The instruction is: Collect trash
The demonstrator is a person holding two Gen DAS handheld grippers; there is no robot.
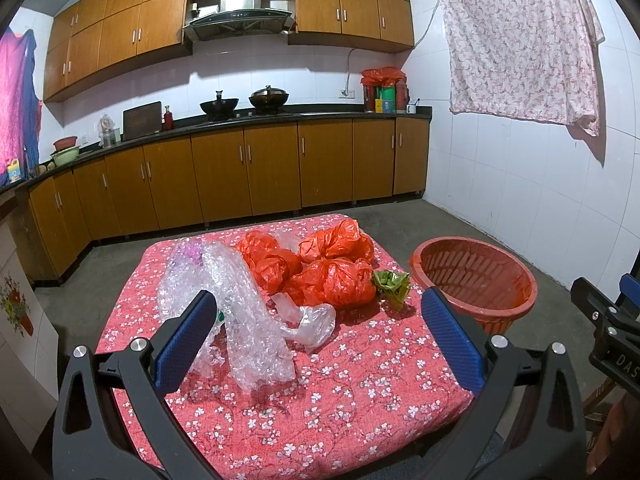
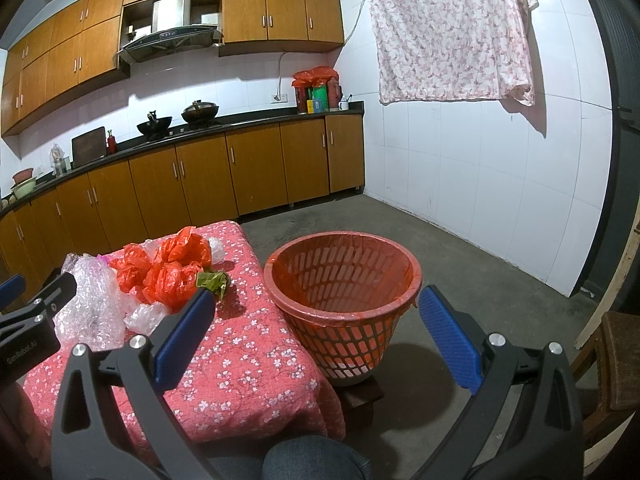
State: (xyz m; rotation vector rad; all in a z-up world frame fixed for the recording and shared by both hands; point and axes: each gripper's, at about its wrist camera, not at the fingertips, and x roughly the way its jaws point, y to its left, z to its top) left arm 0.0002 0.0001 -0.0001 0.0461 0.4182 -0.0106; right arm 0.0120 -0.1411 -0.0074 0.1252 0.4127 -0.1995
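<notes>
Nearest the lens: left gripper (image 1: 318, 322), jaws wide apart w/ nothing between the blue pads (image 1: 186, 340), hanging over the near part of the table (image 1: 340, 412), which wears a red floral cloth. Landmark = that table. Trash on it, counted: 1 big sheet of bubble wrap (image 1: 236, 308) on its left half, reaching in front of the left pad; approx 4 crumpled red bags (image 1: 332, 280) bunched at its far-centre (exact no. hard to tell, they overlap); 1 clear bag (image 1: 310, 322) just nearer than the red ones, lying between the two pads' lines of sight but beyond the tips; another bit of clear film behind the red bags at the far edge; 1 green wrapper (image 1: 392, 286) near the table's right edge, beside the nearest red bag. 1 red basket (image 2: 344, 292), slotted sides, lined w/ red plastic, stands off the table just past its right edge, on a low dark block; inside looks empty as far as seen. Right gripper (image 2: 314, 320) also spread wide, holding nothing; basket sits straight ahead between its pads, green wrapper just beyond the left pad tip. Each gripper shows at the edge of the other's view.
</notes>
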